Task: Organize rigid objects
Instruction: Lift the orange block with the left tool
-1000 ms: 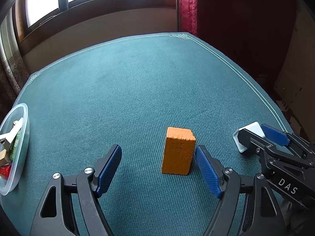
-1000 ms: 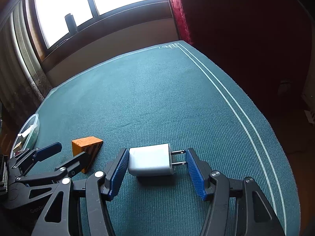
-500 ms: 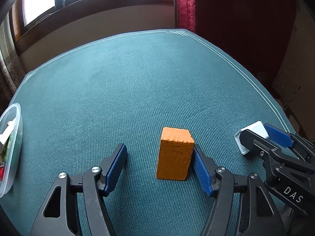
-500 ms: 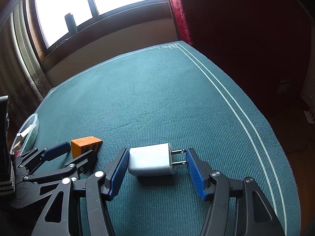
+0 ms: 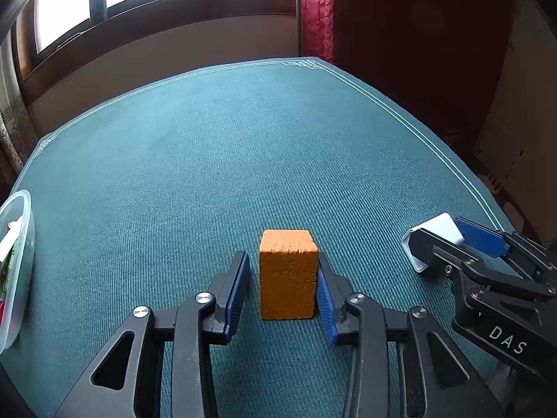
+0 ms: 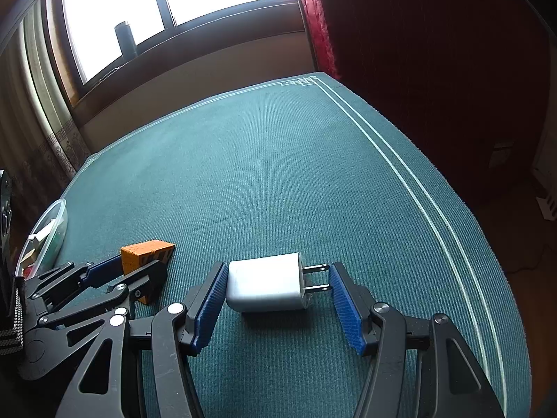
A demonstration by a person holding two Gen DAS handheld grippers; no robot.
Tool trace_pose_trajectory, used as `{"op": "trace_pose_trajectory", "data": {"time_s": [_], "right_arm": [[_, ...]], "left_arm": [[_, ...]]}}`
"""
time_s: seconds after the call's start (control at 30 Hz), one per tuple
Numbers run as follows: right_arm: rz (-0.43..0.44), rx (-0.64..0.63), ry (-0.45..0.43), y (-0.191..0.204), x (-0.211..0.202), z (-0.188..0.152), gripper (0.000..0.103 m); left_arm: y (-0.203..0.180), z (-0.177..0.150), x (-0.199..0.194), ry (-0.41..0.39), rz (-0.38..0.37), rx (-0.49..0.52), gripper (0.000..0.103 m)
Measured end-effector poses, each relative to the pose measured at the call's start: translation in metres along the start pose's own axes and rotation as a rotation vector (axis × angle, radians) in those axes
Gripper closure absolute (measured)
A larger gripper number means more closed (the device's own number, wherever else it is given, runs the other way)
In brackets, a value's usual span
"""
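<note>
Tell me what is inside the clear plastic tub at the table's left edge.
The tub holds a white piece, something green and something red. Only a sliver shows at the frame edge, so the items cannot be identified, and the rest is cut off.

Desk (image 5: pixel 243 146) with teal ribbed cover, white border lines. On it: orange block (image 5: pixel 288 273), white plug charger (image 6: pixel 266 286), clear plastic container (image 5: pixel 16 271) at left edge.

At the lower centre of the left wrist view, an orange block (image 5: pixel 288 274) stands on a teal ribbed tablecloth (image 5: pixel 216 160) edged with pale double lines and a fret corner. Low in the right wrist view, a white charger (image 6: pixel 266 287) lies between blue-padded black fingers (image 6: pixel 343 304). A red curtain (image 5: pixel 316 10) hangs at the upper right.
</note>
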State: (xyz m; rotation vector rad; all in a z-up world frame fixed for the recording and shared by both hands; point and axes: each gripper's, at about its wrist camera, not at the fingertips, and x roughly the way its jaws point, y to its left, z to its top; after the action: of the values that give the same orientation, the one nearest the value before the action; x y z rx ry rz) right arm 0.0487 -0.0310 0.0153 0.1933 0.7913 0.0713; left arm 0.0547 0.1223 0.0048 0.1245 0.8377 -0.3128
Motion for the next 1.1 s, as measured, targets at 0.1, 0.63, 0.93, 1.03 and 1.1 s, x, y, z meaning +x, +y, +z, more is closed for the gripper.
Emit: {"op": "trace_pose_trajectory", "data": {"time_s": [0.1, 0.63, 0.93, 1.03, 1.1], "right_arm": [[0.0, 0.0, 0.002, 0.001, 0.001, 0.0, 0.04], [-0.002, -0.001, 0.001, 0.001, 0.001, 0.0, 0.04], [-0.009, -0.007, 0.002, 0.003, 0.003, -0.001, 0.04], [-0.011, -0.008, 0.003, 0.003, 0.003, -0.001, 0.04], [-0.011, -0.009, 0.003, 0.003, 0.003, 0.0, 0.04]], "left_arm": [[0.0, -0.001, -0.001, -0.003, -0.007, 0.003, 0.073], [0.015, 0.001, -0.023, -0.072, 0.029, -0.042, 0.073], [0.045, 0.002, -0.045, -0.124, 0.088, -0.115, 0.073], [0.058, 0.003, -0.051, -0.14, 0.106, -0.142, 0.073], [0.066, 0.002, -0.056, -0.151, 0.123, -0.158, 0.073]]}}
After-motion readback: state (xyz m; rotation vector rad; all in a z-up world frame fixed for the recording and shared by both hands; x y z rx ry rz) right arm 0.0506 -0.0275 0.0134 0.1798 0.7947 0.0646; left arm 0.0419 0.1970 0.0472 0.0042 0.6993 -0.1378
